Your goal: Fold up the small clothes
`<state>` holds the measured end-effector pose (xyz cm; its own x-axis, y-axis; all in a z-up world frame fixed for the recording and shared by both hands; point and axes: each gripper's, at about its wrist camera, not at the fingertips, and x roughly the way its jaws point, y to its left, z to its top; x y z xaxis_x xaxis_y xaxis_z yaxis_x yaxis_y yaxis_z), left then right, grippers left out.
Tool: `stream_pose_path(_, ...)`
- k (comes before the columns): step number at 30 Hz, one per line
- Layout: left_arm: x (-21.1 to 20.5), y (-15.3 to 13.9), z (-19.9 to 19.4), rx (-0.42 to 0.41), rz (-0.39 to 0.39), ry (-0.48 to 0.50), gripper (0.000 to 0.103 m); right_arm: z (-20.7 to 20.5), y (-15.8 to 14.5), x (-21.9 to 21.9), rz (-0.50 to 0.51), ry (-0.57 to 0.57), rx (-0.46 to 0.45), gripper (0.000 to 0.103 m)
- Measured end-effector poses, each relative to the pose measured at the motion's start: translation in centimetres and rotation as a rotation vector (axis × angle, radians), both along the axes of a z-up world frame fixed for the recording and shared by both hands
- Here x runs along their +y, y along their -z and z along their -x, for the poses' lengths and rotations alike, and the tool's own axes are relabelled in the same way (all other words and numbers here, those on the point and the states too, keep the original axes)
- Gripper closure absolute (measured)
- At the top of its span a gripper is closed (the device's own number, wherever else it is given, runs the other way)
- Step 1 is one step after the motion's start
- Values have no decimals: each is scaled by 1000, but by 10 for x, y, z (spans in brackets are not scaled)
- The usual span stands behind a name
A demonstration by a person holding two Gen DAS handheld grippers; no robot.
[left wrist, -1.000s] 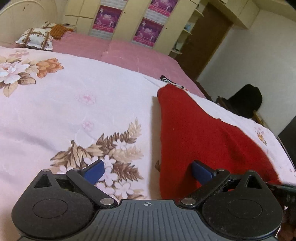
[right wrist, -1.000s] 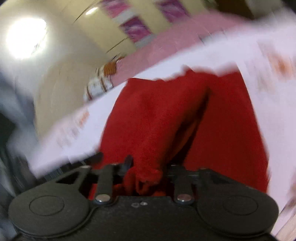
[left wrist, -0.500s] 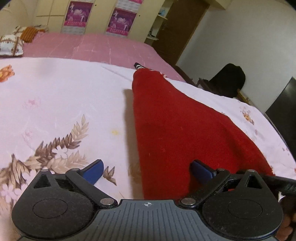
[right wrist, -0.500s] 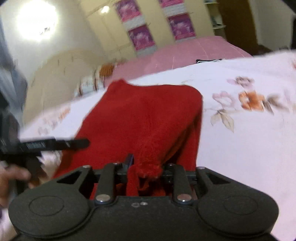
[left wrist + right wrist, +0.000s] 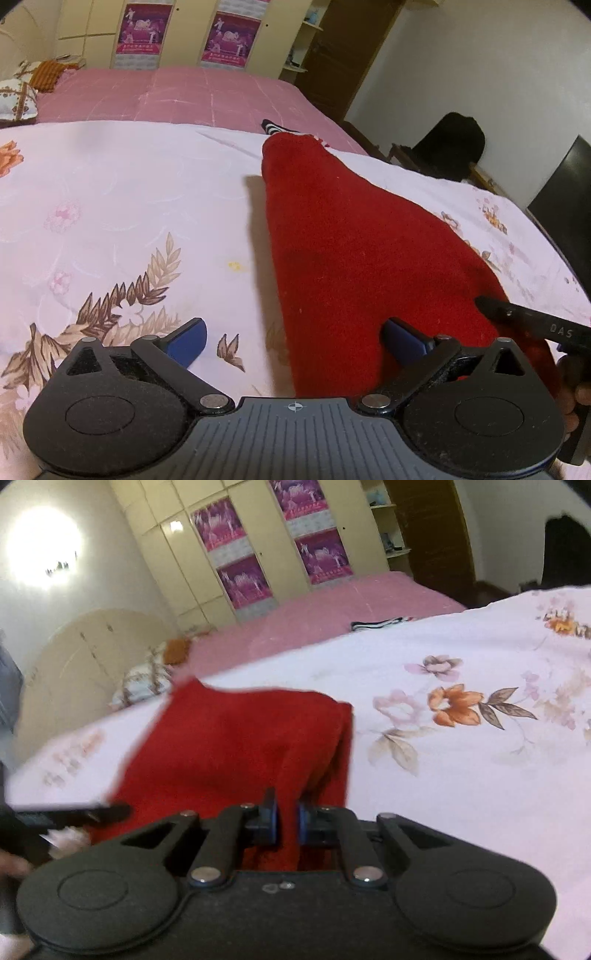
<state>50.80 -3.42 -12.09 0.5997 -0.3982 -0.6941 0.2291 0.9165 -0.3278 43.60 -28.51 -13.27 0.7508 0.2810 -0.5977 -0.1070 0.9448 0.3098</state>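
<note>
A red knit garment (image 5: 354,236) lies folded lengthwise on the floral bedsheet (image 5: 110,206). My left gripper (image 5: 295,339) is open, its jaws wide apart over the garment's near left edge, with one blue pad (image 5: 402,338) above the cloth and the other above the sheet. My right gripper (image 5: 287,818) is shut on the near edge of the red garment (image 5: 236,746) and holds a fold of it between the blue pads. The right gripper's black finger (image 5: 524,317) shows at the garment's right corner in the left wrist view.
A striped black-and-white cloth (image 5: 275,127) lies beyond the garment's far end, also in the right wrist view (image 5: 376,623). A pink bed cover (image 5: 177,96) and pillows (image 5: 14,99) lie farther back. A black chair (image 5: 450,144) stands right of the bed.
The right gripper has carried the garment's edge across and lowered it, flattening the fold. The left gripper stayed open and shifted slightly closer along the garment's left edge.
</note>
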Motion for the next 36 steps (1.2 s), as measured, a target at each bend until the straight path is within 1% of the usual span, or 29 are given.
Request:
stream_pose_path(3,3,-10,3,-15,-3,-8,1,10,-9,4,44,12,-3,91)
stream_pose_path(4,6,-15,7,-29,18,1,1,15,-15,3,44,17,-6,84)
stream_pose_path(5,9,-19,13,-42,52,20,1,24,-23,3,41,23,-25,82)
stream_pose_path(6,10,-21,16,-41,66,32,1,32,-29,4,29,11,-56,81)
stream_pose_path(7,8,-20,18,-32,60,41,1,45,-38,7,22,-17,-92,78)
stream_pose_path(8,4,-18,20,-25,39,47,1,54,-44,11,36,-38,-121,75)
stream_pose_path(9,1,-16,22,-22,15,52,1,62,-48,17,62,-58,-146,75)
stream_pose_path(10,-2,-13,25,-19,-1,50,1,69,-49,24,81,-85,-158,77)
stream_pose_path(11,-3,-10,28,-15,3,46,1,73,-48,31,109,-111,-155,80)
stream_pose_path(12,-3,-9,31,-13,1,45,1,76,-45,38,156,-134,-146,82)
stream_pose_path(13,-3,-6,36,-17,-20,44,1,76,-37,45,241,-142,-117,91)
stream_pose_path(14,-4,-5,40,-19,-36,49,1,74,-25,49,346,-127,-66,97)
stream_pose_path(15,-3,-3,44,-17,-46,56,1,73,-15,48,401,-113,-19,97)
stream_pose_path(16,-2,-1,49,-21,-59,63,1,74,-7,44,415,-99,6,97)
stream_pose_path(18,4,-4,58,-35,-75,57,1,79,-10,34,376,-73,8,96)
stream_pose_path(19,6,-9,63,-44,-72,46,1,82,-15,32,369,-66,8,93)
stream_pose_path(21,6,-18,72,-85,-64,36,1,91,-31,33,348,-62,-55,88)
stream_pose_path(23,-1,-25,79,-114,-57,35,1,97,-45,42,316,-82,-126,82)
stream_pose_path(25,-12,-25,82,-131,-80,39,1,94,-43,56,323,-113,-151,80)
stream_pose_path(27,-23,-20,84,-104,-132,37,1,89,-32,69,336,-143,-105,82)
stream_pose_path(29,-26,-13,89,-85,-145,41,1,85,-18,72,332,-157,-43,88)
stream_pose_path(30,-25,-11,92,-76,-149,33,1,86,-12,73,337,-151,-21,89)
stream_pose_path(31,-23,-9,95,-69,-144,23,1,88,-8,72,341,-138,-21,89)
stream_pose_path(33,-18,-6,100,-63,-126,11,1,100,-11,76,345,-131,-29,87)
stream_pose_path(36,-14,-5,106,-63,-125,5,1,101,-10,77,361,-128,-34,87)
